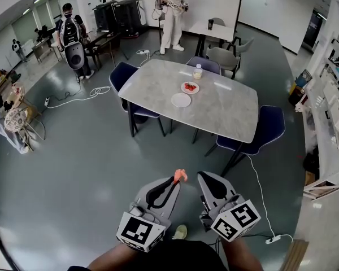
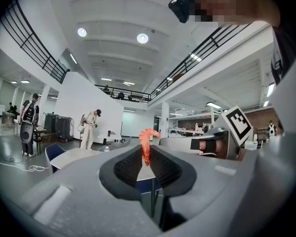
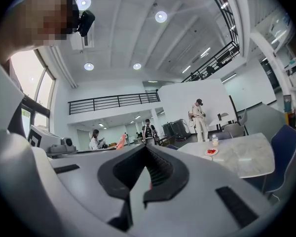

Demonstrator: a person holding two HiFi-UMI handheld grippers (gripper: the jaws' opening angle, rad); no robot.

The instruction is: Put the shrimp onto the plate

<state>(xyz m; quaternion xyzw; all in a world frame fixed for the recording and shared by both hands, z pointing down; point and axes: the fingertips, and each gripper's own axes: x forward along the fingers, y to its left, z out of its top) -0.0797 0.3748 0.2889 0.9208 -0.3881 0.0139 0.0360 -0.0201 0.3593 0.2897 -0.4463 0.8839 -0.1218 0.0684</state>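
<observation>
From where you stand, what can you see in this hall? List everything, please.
table: one, pale marble, mid-floor
plates: two, white, on the table; one empty, one holding red bits
bottle: one, clear, at the table's far edge
chairs: three, dark blue, round the table
people: one in white beyond the table, one with a backpack far left
cable: one, white, on the floor left of the table
shrimp: one, orange, between the left gripper's jaws
left gripper: grey, jaws shut on the shrimp
right gripper: grey, jaws together, nothing held
</observation>
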